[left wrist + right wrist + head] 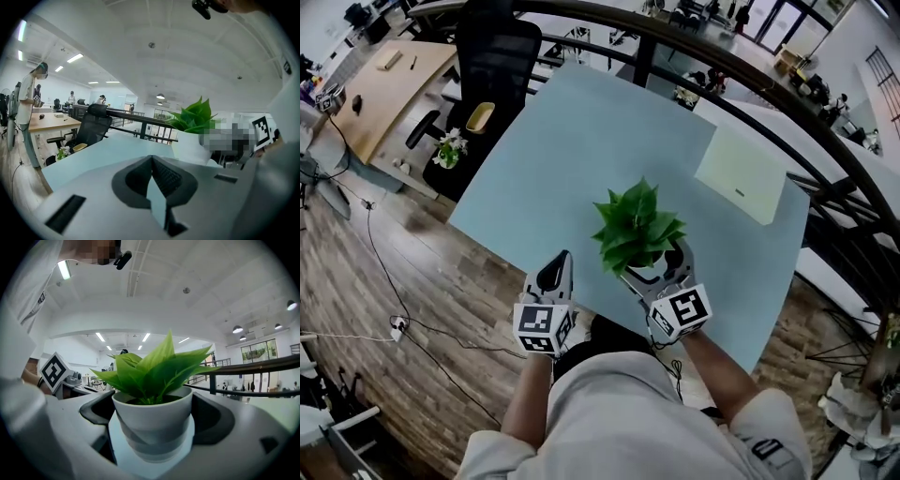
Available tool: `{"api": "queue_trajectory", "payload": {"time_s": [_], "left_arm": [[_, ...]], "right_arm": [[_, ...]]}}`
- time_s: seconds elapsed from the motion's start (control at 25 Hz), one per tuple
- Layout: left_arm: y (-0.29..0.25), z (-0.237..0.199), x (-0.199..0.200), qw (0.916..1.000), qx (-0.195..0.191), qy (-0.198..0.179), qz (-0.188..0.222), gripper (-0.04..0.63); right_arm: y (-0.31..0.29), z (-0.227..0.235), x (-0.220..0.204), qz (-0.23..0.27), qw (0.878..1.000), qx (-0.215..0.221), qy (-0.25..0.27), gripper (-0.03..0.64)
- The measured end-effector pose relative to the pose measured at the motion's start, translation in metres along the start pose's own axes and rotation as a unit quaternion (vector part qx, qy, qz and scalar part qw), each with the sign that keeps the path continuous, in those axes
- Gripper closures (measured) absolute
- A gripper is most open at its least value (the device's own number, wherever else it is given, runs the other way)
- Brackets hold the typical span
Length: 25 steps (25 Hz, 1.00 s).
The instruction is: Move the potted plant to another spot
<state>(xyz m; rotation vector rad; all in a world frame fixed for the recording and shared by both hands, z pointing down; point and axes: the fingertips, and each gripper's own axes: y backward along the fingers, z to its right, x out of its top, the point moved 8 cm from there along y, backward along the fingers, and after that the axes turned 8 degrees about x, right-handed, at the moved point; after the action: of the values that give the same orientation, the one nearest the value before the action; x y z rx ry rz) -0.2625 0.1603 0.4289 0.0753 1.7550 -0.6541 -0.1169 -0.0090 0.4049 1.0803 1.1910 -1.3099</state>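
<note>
The potted plant (637,231) has green leaves and a white pot (152,420). It is near the front edge of the pale blue table (581,141). My right gripper (656,267) is shut on the pot, one jaw pressed on each side just under the rim. Whether the pot's base rests on the table is not visible. My left gripper (555,272) is shut with nothing in it, at the table's front edge to the left of the plant. In the left gripper view its jaw tips (152,161) meet, and the plant (193,119) shows to the right.
A pale green pad (741,173) lies at the table's far right. Beyond the far left corner stand a black office chair (497,56) and a wooden desk (384,84), with a small flower pot (448,150) and a yellow bowl (480,117). A dark railing (722,70) runs behind.
</note>
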Motion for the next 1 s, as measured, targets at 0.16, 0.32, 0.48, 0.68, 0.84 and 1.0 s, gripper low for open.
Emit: {"api": "queue_trajectory", "payload": {"time_s": [0.16, 0.32, 0.48, 0.68, 0.84, 1.0], "left_arm": [[-0.032, 0.001, -0.004, 0.9999, 0.000, -0.003, -0.016, 0.583], [-0.055, 0.000, -0.009, 0.9995, 0.004, 0.001, -0.030, 0.583], [-0.076, -0.008, -0.015, 0.9991, 0.005, 0.001, -0.043, 0.583], [-0.108, -0.025, -0.026, 0.9985, 0.017, 0.002, -0.053, 0.583], [-0.133, -0.047, -0.031, 0.9980, 0.017, 0.003, -0.060, 0.583], [-0.158, -0.067, -0.035, 0.9974, 0.016, -0.004, -0.071, 0.583]], "right_arm": [[-0.011, 0.025, -0.010, -0.004, 1.000, -0.002, -0.005, 0.109], [-0.030, 0.046, -0.025, -0.009, 1.000, 0.000, -0.011, 0.109], [-0.055, 0.065, -0.038, -0.010, 1.000, -0.004, -0.023, 0.109], [-0.088, 0.093, -0.059, -0.019, 0.999, -0.009, -0.034, 0.109], [-0.125, 0.109, -0.076, -0.031, 0.999, -0.015, -0.028, 0.109], [-0.160, 0.123, -0.088, -0.046, 0.999, -0.014, -0.026, 0.109]]}}
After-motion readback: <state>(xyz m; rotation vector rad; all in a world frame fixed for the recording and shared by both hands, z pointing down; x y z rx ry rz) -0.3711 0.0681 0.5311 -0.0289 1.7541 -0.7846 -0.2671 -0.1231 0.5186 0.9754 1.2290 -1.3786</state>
